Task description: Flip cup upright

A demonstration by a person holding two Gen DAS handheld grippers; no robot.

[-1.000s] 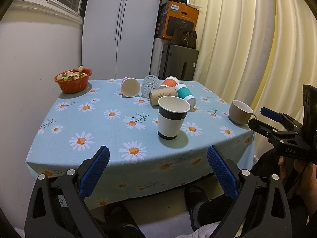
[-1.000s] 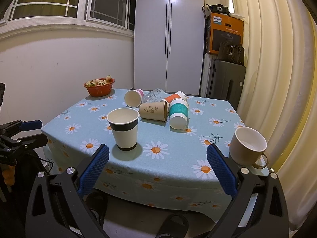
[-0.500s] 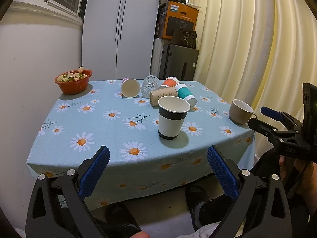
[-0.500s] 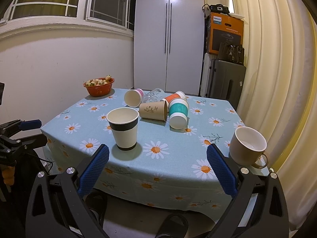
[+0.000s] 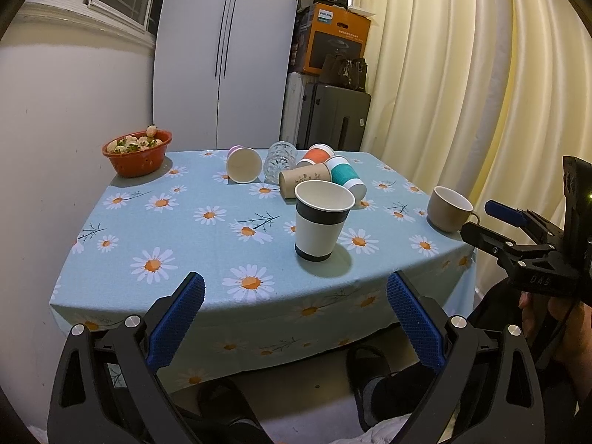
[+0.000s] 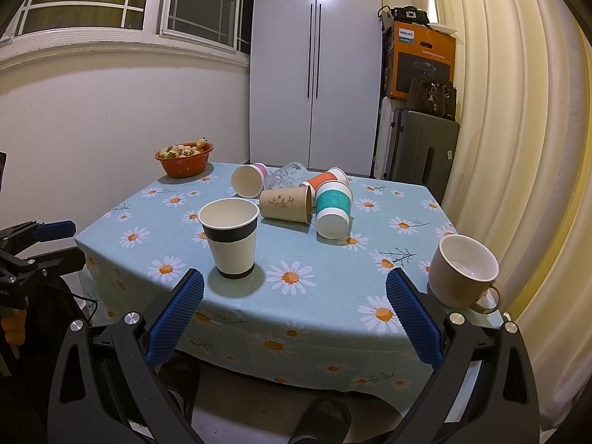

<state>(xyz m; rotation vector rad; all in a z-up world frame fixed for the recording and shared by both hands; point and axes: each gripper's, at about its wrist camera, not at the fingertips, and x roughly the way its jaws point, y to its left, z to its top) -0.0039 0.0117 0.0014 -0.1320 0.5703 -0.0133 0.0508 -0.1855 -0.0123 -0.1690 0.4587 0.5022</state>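
Note:
A white paper cup with a black band (image 5: 320, 220) (image 6: 232, 236) stands upright near the table's front. Behind it several cups lie on their sides: a pink one (image 5: 243, 165) (image 6: 248, 182), a clear glass (image 5: 280, 161) (image 6: 283, 178), a brown one (image 5: 304, 182) (image 6: 285, 204), an orange one (image 5: 316, 155) (image 6: 327, 178) and a teal one (image 5: 347, 180) (image 6: 333, 211). A beige mug (image 5: 447, 208) (image 6: 463, 272) stands upright at the right edge. My left gripper (image 5: 294, 322) and right gripper (image 6: 294, 320) are both open and empty, held off the table's front edge.
The table (image 5: 192, 233) has a blue daisy cloth. A red bowl of fruit (image 5: 137, 152) (image 6: 185, 159) sits at the back left. A curtain (image 6: 518, 148) hangs on the right; a cupboard, suitcase and box stand behind. Feet in slippers are under the table.

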